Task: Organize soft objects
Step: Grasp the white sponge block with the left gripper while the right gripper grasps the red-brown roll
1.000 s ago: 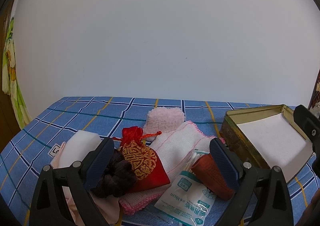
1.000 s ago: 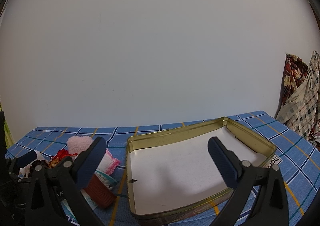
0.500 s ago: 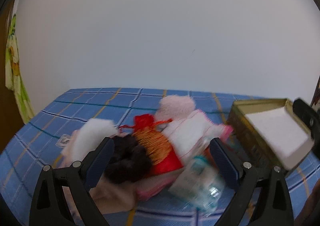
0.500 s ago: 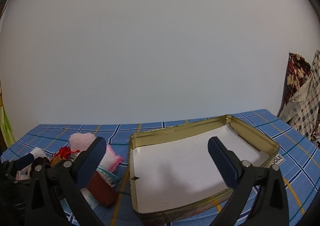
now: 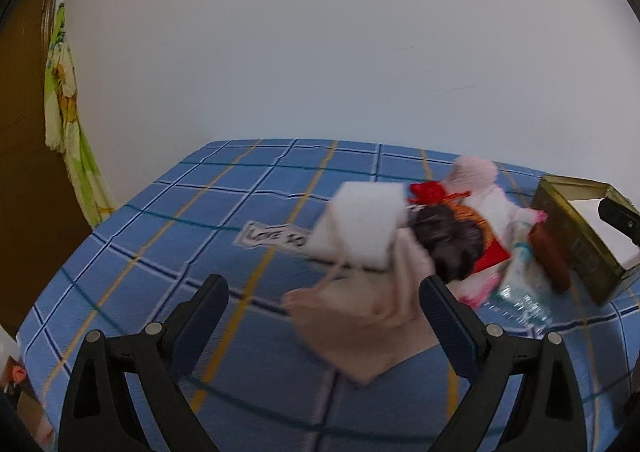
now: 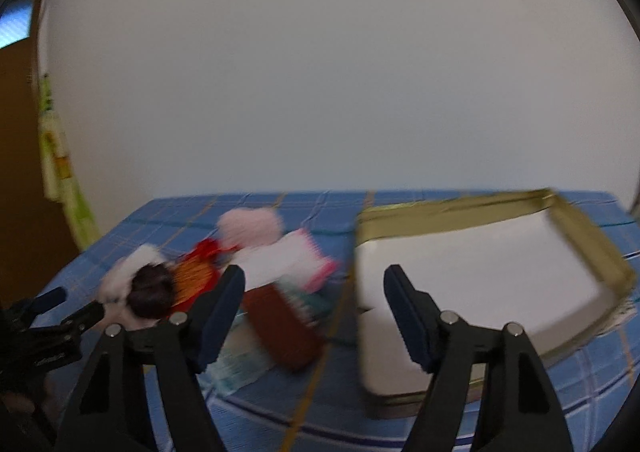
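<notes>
A: Start at the left. Where does the pile sit from the left hand-held gripper (image 5: 323,308)?

B: Ahead of it and off to its right on the blue checked counter (image 5: 168,244). Nearest is a pale pink cloth (image 5: 360,316), one corner reaching in between the fingers. Behind that lie a white foam block (image 5: 360,224), a dark scrunchie (image 5: 448,240) and a red pouch (image 5: 432,192).

A: And its jaws?

B: Wide apart, gripping nothing. No pad presses the cloth, though the view is blurred.

A: Further right?

B: A fluffy pink puff (image 6: 252,226), a white towel with pink trim (image 6: 288,260), a brown block (image 6: 284,328) on a clear packet (image 6: 236,364), then the open gold tin (image 6: 592,244) with its white lining.

A: The right hand-held gripper (image 6: 314,296)?

B: Its jaws are closing, about half open, with nothing clamped. The brown block lies just ahead, between the fingers in line of sight, its long axis slanting toward the camera. That looks like the right's nearest pick; the tin is immediately right of it.
</notes>
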Motion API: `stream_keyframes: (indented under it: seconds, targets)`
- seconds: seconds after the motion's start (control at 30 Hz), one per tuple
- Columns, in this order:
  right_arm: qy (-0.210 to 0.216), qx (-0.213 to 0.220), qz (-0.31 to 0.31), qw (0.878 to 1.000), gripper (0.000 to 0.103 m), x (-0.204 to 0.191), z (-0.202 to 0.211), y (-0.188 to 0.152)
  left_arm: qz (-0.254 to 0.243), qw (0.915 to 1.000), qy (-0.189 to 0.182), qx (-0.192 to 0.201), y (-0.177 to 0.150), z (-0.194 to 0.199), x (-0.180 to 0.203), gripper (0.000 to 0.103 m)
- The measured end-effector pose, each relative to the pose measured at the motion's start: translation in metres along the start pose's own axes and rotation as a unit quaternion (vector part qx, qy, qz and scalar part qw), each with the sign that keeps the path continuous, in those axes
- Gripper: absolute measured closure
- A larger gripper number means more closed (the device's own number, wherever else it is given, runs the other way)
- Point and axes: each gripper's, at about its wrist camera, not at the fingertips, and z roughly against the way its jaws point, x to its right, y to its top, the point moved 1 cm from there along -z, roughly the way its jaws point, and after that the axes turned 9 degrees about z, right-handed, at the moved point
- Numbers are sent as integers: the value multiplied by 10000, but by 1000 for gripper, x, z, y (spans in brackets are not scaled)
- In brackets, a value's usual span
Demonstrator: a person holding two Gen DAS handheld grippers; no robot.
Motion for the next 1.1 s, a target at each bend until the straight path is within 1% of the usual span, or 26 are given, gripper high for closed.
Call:
stream_keyframes:
  seconds: [0.07, 0.13, 0.2, 0.27, 0.3, 0.33, 0.4, 0.43, 0.47, 0.53, 0.67, 0.7, 0.8, 0.87, 0.97, 1.03, 1.07, 1.1]
  targets:
    - [414, -222, 38, 9989, 30, -7, -11, 0, 18, 9999, -104, -111, 0, -2, -7, 5]
    - [656, -397, 188, 9969, 30, -16, -18, 1, 54, 9994, -226, -237, 0, -2, -12, 5]
    - [718, -539, 509, 9947, 30, -30, -24, 0, 145, 9986, -372, -355, 0, -6, -13, 5]
    - [570, -704, 819, 9925, 31, -41, -33, -2, 171, 9981, -415, -434, -1, -9, -10, 5]
    - [565, -798, 873, 9914, 37, -42, -33, -3, 160, 9979, -405, -478, -1, -9, -9, 5]
    - [599, -932, 950, 9893, 45, -45, -39, -4, 144, 9979, -389, -504, -1, -10, -7, 5]
    - [650, -1170, 1045, 9855, 50, -44, -52, -6, 109, 9979, -386, -508, -1, -9, -7, 5]
    - [711, -1334, 1058, 9828, 51, -45, -61, -7, 93, 9980, -391, -488, 0, -8, -8, 5]
    - [730, -1402, 1029, 9820, 51, -43, -63, -7, 94, 9983, -374, -437, 4, -6, -11, 5]
    - [742, -1500, 947, 9813, 49, -41, -74, -8, 119, 9985, -401, -361, 12, -4, -12, 5]
    - [734, -1555, 882, 9811, 48, -38, -83, -4, 187, 9984, -473, -234, 43, -10, -11, 5]
    - [744, -1547, 826, 9817, 50, -35, -83, -4, 182, 9983, -505, -238, 50, -14, -9, 5]
    - [811, -1499, 853, 9817, 50, -32, -79, -6, 107, 9976, -591, -345, 67, -33, 0, 5]
    - [824, -1498, 923, 9809, 50, -33, -78, -7, 34, 9963, -608, -610, 72, -53, 7, 5]
    - [876, -1528, 954, 9797, 58, -32, -74, -8, 33, 9931, -675, -962, 73, -75, 14, 5]
    - [831, -1526, 889, 9808, 72, -29, -72, -9, -4, 9905, -767, -1141, 73, -87, 19, 5]
    - [852, -1527, 828, 9811, 75, -27, -72, -9, 26, 9886, -815, -1269, 72, -95, 20, 5]
    - [969, -1524, 692, 9811, 79, -22, -72, -8, 48, 9868, -869, -1368, 72, -100, 23, 5]
